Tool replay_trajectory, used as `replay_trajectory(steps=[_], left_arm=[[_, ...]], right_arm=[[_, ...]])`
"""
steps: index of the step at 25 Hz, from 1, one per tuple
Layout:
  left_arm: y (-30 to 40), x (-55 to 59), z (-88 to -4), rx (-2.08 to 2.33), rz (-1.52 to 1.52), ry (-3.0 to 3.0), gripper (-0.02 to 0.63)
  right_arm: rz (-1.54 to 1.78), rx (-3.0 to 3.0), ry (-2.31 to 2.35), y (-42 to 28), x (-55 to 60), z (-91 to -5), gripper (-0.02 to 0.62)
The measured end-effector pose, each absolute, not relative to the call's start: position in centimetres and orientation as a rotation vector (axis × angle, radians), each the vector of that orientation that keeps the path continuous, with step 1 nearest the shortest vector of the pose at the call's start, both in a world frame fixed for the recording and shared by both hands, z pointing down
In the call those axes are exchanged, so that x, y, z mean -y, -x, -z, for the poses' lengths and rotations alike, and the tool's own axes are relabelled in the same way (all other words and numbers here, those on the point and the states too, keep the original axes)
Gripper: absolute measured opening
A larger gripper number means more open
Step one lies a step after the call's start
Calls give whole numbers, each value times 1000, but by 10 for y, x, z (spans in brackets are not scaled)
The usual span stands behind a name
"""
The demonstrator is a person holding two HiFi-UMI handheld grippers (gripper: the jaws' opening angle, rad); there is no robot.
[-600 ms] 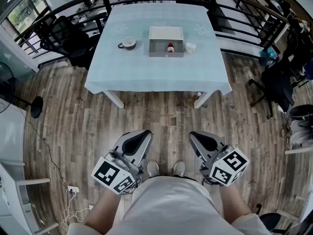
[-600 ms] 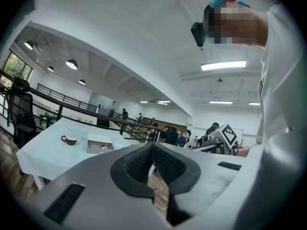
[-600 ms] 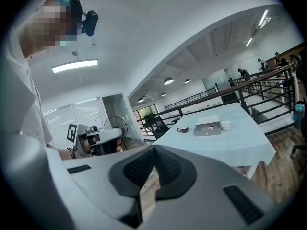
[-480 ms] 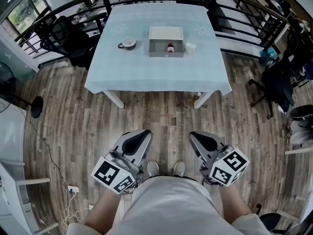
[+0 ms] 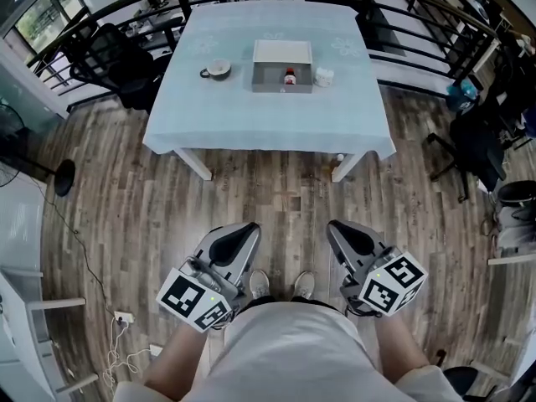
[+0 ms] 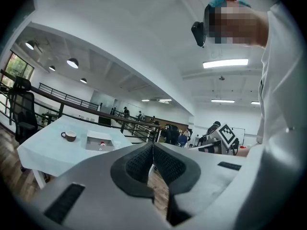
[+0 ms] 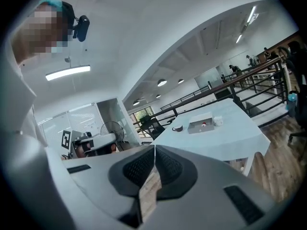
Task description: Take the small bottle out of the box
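A small bottle with a red cap point(image 5: 290, 77) stands inside a grey open box point(image 5: 283, 66) on the far table point(image 5: 268, 115). The box point(image 6: 100, 142) and the bottle point(image 6: 101, 143) show small in the left gripper view, and the box point(image 7: 201, 125) with the bottle point(image 7: 205, 125) in the right gripper view. My left gripper point(image 5: 245, 233) and right gripper point(image 5: 337, 230) are held close to my body, far from the table. Both are shut with nothing between the jaws.
A brown cup point(image 5: 218, 69) sits left of the box and a small white container point(image 5: 323, 76) right of it. Wooden floor lies between me and the table. Black office chairs point(image 5: 105, 61) stand at the left, a railing point(image 5: 402, 11) behind, more chairs at the right.
The table has shifted slightly up in the head view. Both grippers keep their place and stay shut.
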State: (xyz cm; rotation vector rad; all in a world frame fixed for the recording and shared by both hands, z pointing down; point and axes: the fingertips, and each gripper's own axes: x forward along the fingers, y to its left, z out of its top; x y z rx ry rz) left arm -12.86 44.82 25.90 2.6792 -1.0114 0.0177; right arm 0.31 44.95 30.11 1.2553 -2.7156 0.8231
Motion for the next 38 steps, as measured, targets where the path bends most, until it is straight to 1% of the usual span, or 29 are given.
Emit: replay_trajectory(steps=[17, 28, 38], left_arm=[[73, -477, -259, 1109, -38, -2671, 21], [66, -478, -264, 1147, -34, -2659, 21], [71, -452, -266, 1168, -37, -2648, 21]], right_arm=[[-838, 2794, -1135, -57, -477, -305, 23], [-848, 2779, -1114, -70, -480, -313, 23], [-854, 2781, -1108, -70, -453, -314, 22]])
